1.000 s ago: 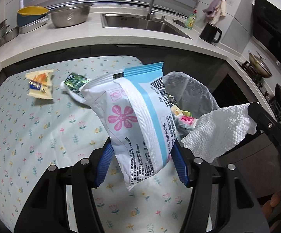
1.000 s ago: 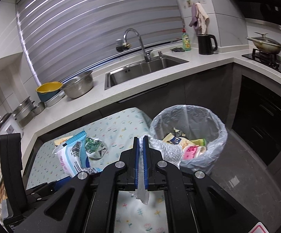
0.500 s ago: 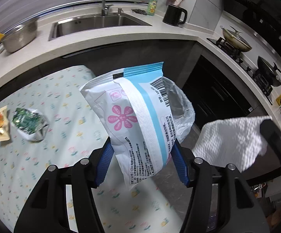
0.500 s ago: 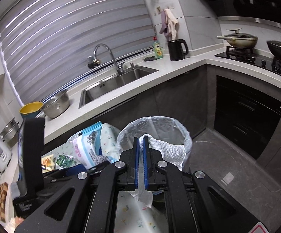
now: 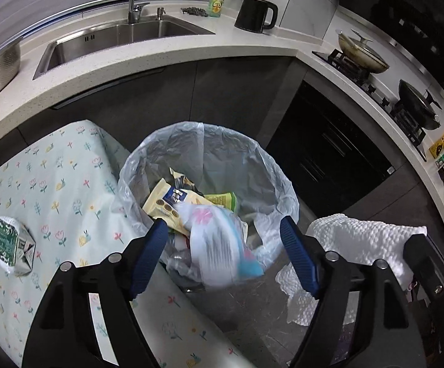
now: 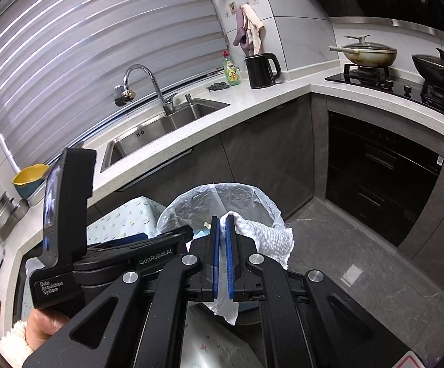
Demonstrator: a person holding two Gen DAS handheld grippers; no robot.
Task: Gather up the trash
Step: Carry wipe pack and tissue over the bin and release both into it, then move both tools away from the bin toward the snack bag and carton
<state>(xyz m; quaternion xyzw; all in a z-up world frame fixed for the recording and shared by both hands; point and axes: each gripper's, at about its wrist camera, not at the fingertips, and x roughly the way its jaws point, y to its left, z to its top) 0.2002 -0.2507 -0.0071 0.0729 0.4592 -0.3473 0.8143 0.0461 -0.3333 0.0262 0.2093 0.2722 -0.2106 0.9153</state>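
My left gripper (image 5: 222, 230) is open above the lined trash bin (image 5: 280, 165). The white and blue flower-print packet (image 5: 218, 245) is blurred and falling between the jaws into the bin, which holds several wrappers (image 5: 166, 202). My right gripper (image 6: 222, 224) is shut on a white paper towel (image 6: 267, 239), held beside the bin (image 6: 252, 196); the towel also shows in the left wrist view (image 5: 362, 239). A green wrapper (image 5: 5, 242) lies on the flowered table (image 5: 53, 190) at left.
A counter with a sink (image 5: 114, 36), a black kettle (image 5: 254, 15) and a dish soap bottle (image 5: 216, 3) runs behind the bin. A stove with pans (image 5: 362, 55) is at right. Dark cabinets (image 6: 375, 171) and grey floor (image 6: 344, 245) surround the bin.
My left gripper moved right over the bin and opened, letting go of the flower-print packet, which is dropping. The right gripper moved along, still shut on the towel.
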